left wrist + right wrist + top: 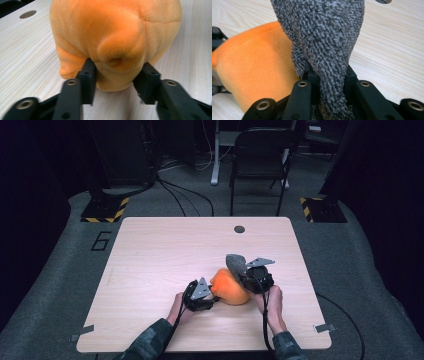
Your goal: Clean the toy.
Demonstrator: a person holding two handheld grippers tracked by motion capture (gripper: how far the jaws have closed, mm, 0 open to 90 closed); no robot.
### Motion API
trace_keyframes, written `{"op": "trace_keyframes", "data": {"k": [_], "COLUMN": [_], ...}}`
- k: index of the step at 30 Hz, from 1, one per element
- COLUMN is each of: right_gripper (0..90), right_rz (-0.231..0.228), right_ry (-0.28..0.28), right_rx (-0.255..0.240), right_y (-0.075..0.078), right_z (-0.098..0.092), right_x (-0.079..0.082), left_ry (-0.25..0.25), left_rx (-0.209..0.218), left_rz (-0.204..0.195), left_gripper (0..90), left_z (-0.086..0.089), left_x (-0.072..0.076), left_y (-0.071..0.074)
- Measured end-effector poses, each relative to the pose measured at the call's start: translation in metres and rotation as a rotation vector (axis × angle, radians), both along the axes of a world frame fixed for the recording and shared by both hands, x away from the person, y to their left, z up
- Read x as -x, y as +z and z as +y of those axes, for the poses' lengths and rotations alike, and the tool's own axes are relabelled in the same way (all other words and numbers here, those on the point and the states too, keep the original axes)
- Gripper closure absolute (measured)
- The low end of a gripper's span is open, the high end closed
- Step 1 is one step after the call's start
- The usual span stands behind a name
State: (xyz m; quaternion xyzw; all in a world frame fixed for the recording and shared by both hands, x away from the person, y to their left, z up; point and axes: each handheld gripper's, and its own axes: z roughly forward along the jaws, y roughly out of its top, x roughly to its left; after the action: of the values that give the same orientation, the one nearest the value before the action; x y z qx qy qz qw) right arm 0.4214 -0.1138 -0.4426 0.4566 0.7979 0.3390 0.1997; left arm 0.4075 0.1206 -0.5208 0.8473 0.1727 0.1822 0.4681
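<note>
Orange plush [231, 287] sits on the surface [165, 250] near the front edge, btw both hands, w/ a grey fuzzy cloth [236, 264] draped up over its right side. Left gripper [116, 75] is right at the plush's near end, fingers [87, 75] pinching a soft bulge either side. Right gripper [332, 82] has its fingers pressed together on the cloth, so the cloth's long axis runs straight out from that grip, across the plush.
</note>
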Motion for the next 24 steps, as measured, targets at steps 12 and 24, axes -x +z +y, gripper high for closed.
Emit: {"op": "trace_keyframes", "data": {"k": [12,24], "right_gripper": [74.8,74.1], "right_rz": [-0.012,0.048], "right_ry": [-0.159,-0.182], "right_rx": [-0.087,-0.077], "right_y": [0.013,-0.006], "right_z": [-0.068,-0.075], "right_x": [0.001,-0.006], "left_ry": [0.028,0.045], "left_rx": [0.021,0.071], "left_rz": [0.008,-0.003], "left_gripper": [73.9,78.1], "left_z": [-0.001,-0.001], "left_x": [0.001,0.003], "left_y": [0.0,0.003]}}
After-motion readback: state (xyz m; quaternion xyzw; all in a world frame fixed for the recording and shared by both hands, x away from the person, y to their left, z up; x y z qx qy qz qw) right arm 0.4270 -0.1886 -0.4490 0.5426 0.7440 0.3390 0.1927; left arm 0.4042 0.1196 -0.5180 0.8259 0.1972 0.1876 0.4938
